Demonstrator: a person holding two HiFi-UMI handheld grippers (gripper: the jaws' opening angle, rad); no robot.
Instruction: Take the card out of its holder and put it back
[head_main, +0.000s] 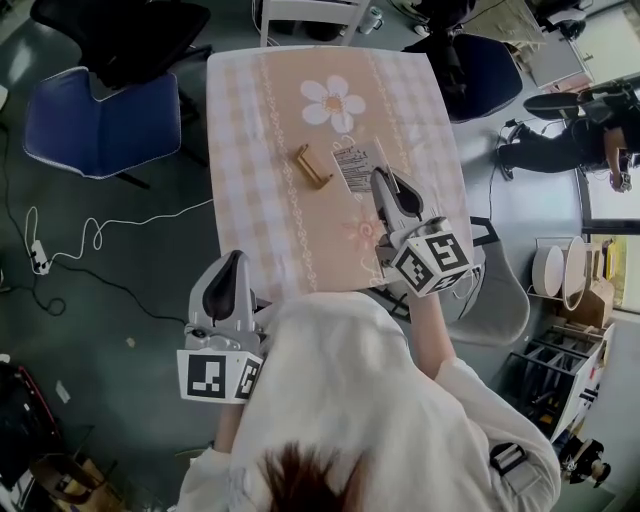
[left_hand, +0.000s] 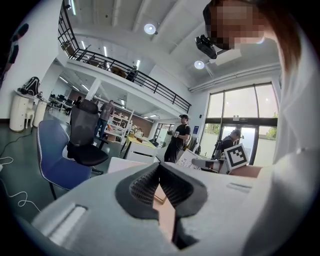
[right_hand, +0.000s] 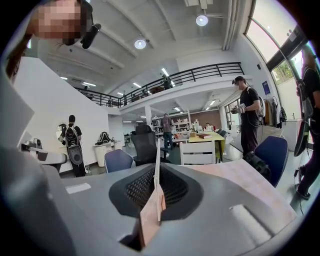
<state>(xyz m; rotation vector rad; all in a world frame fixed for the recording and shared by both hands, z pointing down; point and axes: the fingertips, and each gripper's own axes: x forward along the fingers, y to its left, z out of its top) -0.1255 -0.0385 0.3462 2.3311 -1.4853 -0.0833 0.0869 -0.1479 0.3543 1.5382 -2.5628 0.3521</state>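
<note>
Right gripper has its fingers clamped on the card. In the right gripper view it's edge-on between them, poking out past the tips. The wooden holder lies on the surface just left of those fingers, and the card's not in it. Left gripper hangs off the surface's near edge, fingers pressed together with nothing between them.
</note>
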